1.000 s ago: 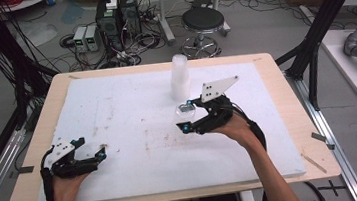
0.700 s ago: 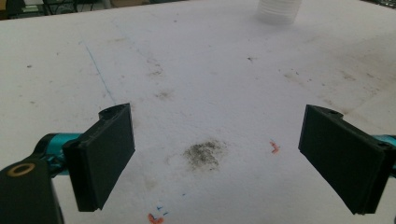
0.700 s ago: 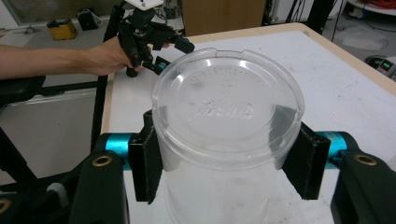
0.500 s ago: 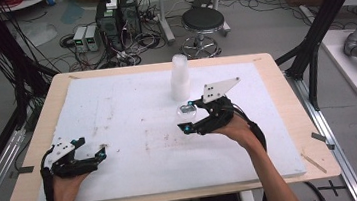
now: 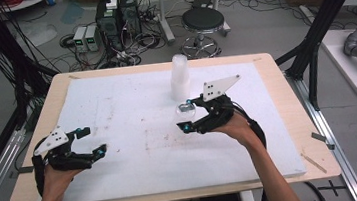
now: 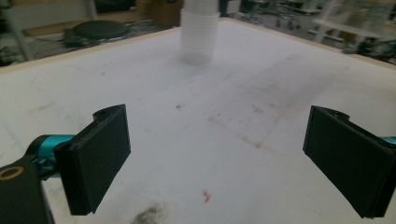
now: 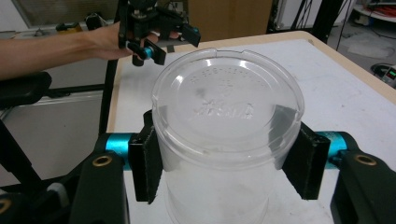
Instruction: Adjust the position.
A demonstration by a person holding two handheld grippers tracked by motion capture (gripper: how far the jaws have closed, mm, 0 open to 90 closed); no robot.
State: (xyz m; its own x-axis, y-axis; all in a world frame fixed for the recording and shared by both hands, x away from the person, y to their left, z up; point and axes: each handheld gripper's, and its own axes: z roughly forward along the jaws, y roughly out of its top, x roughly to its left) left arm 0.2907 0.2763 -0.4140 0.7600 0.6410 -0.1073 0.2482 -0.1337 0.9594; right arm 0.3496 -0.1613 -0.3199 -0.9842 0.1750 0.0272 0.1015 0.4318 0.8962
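Clear plastic is what we see clamped in the right gripper: a see-through cup, bottom toward the camera, pinched on both sides by the black pads. We see nothing inside it. From above, the cup sits between the jaws of the right gripper, near the middle of the white table. Just beyond stands a stack of cups, upright on the far half of the board. The left gripper hangs near the front left corner, jaws spread wide with nothing between them. Raised lettering on the cup's base is too faint for us to read.
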